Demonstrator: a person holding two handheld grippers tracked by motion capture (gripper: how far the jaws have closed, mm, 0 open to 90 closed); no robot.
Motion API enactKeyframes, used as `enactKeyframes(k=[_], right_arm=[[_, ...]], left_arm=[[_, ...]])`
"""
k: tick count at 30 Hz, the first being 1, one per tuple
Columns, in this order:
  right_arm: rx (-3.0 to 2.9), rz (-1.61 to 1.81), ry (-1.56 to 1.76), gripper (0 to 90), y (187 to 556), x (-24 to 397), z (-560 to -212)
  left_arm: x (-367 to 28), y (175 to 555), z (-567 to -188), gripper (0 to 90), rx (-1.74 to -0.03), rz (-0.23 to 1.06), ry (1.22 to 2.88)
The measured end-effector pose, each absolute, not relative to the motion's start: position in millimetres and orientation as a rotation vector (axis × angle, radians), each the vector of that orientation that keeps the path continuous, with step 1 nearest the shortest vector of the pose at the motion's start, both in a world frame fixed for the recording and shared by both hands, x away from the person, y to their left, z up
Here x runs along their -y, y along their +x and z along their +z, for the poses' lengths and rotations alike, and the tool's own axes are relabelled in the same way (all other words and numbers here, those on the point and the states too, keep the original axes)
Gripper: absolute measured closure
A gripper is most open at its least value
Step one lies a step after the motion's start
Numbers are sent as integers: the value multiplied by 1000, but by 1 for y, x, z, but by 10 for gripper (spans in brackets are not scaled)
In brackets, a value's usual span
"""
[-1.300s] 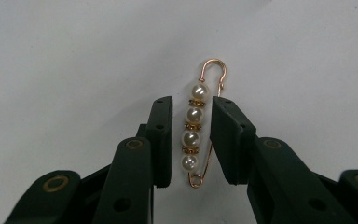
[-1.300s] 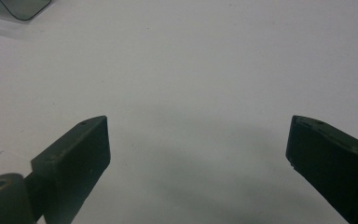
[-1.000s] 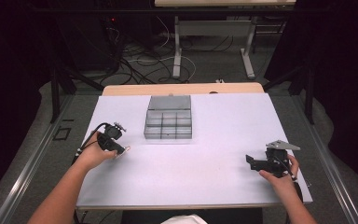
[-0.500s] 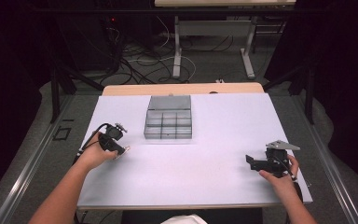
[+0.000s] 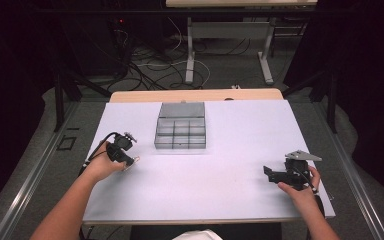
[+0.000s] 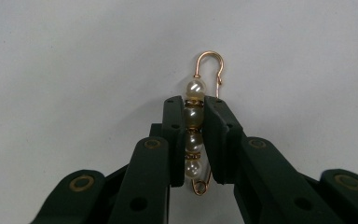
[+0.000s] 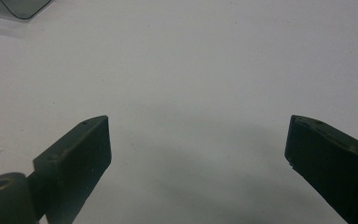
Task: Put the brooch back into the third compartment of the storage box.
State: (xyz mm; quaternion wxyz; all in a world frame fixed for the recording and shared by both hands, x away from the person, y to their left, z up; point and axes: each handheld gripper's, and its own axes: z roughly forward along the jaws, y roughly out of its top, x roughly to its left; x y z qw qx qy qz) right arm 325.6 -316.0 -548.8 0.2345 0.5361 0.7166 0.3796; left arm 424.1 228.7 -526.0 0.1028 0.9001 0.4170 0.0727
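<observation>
Lab: dark curtains, floor cables (image 5: 145,65), white table (image 5: 240,150)

**Two black hand-held grippers, bare forearms**

Left of the grey compartment box (image 5: 180,126), the left gripper (image 5: 125,159) is a small black body with a round knob on top and a thin black cable looping off its back. In the left gripper view its dark, flat-sided fingers (image 6: 174,140) hang on links pinned with brass-coloured rivets, with small screw holes in the pads. Right of the box, the right gripper (image 5: 270,173) is black as well and carries a grey three-cornered plate. Its blocky, matt fingers (image 7: 85,149) show a round pivot hole. Both forearms are without sleeves.
</observation>
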Motion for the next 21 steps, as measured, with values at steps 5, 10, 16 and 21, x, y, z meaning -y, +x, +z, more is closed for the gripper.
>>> enactKeyframes(k=[5, 10, 16, 21], right_arm=[[-1965, 1041, 1470, 68, 325, 316, -549], [-1972, 1034, 1465, 68, 326, 316, -549], [-1968, 1035, 1469, 68, 326, 316, -549], [-1965, 1038, 1471, 69, 325, 316, -549]], left_arm=[[-229, 424, -526, 796, -1234, 216, 2654], [-230, 425, -525, 796, -1234, 207, 2652], [-230, 424, -525, 797, -1233, 207, 2651], [-230, 424, -524, 798, -1232, 208, 2642]])
